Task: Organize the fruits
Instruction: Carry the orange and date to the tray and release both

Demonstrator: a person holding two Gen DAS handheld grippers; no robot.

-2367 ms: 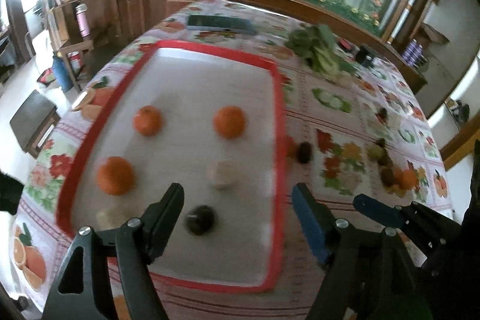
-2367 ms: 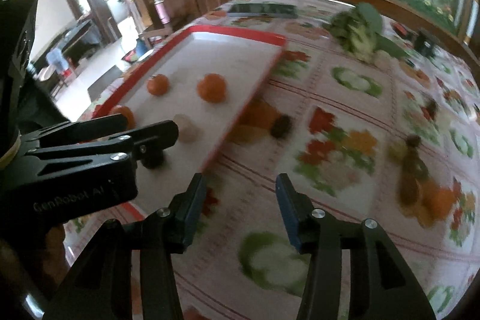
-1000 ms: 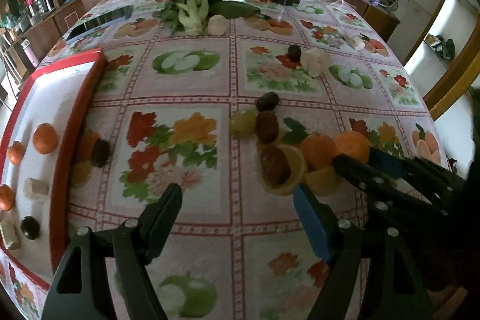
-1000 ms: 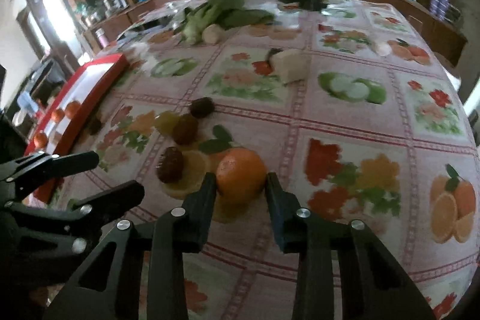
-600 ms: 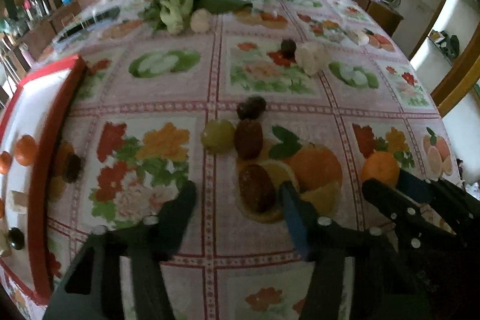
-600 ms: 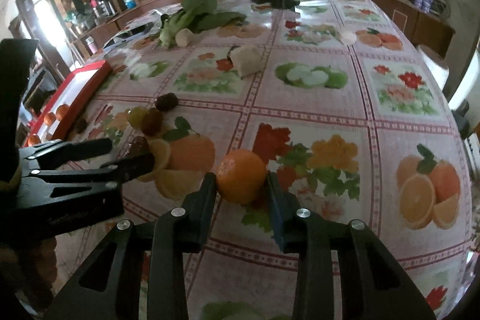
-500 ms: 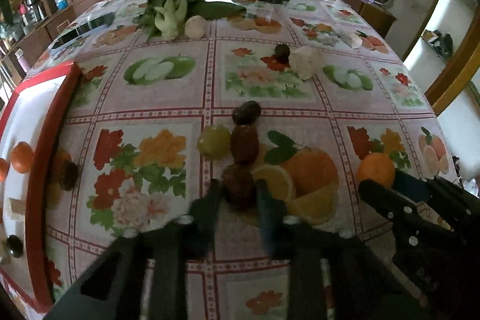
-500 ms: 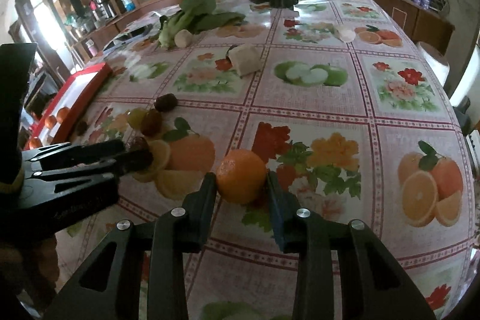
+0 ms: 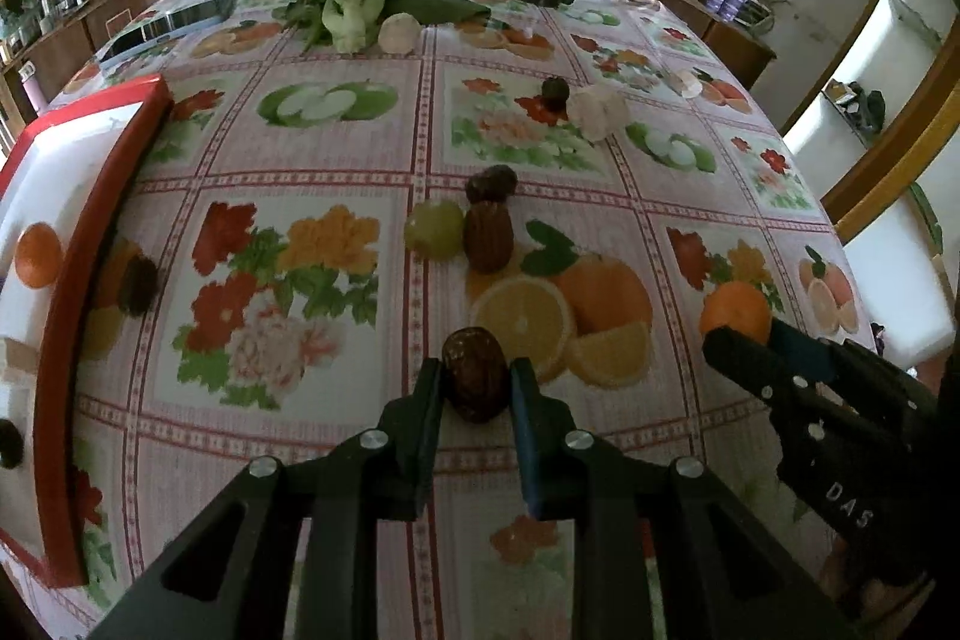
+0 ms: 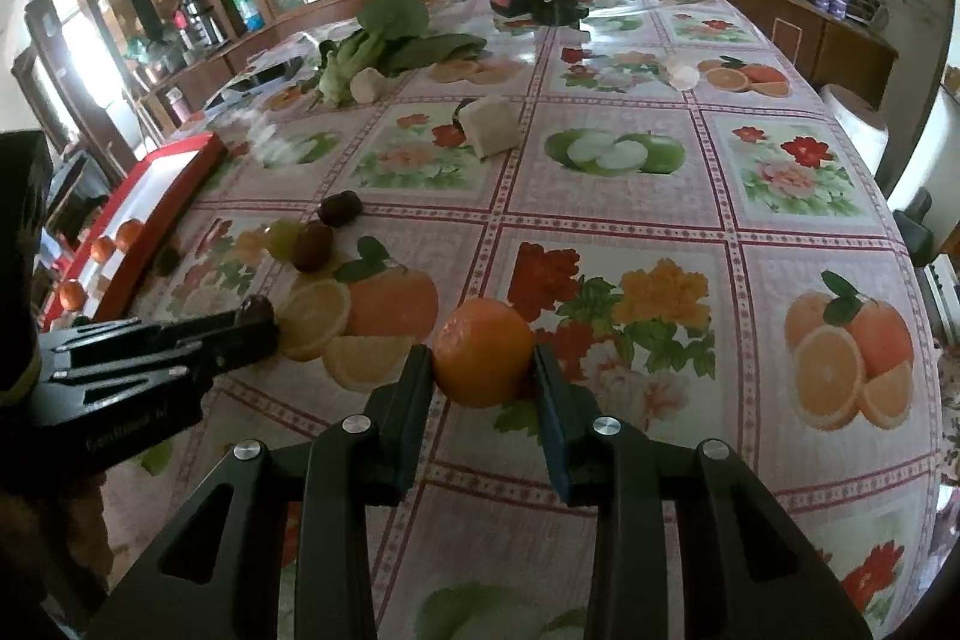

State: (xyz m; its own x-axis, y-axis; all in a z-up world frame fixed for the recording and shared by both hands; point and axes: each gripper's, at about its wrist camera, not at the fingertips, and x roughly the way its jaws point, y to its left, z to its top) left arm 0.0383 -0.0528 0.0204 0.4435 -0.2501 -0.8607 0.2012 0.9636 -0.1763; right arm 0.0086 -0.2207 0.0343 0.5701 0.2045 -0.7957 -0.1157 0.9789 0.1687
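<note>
Our left hand-held gripper [image 9: 475, 388] has just closed its jaws on a wrinkled, oval brown date [image 9: 474, 373], low over the table [image 9: 336, 142] and its glossy fruit-print cloth near the front edge. Our right hand-held gripper [image 10: 483, 370] clamps a round, dimpled orange [image 10: 483, 351] on both sides, also toward the front edge. A smooth green grape [image 9: 433, 228] and another date [image 9: 489, 237] lie mid-table. The red-rimmed white tray [image 9: 57, 280] at the left edge holds small oranges.
</note>
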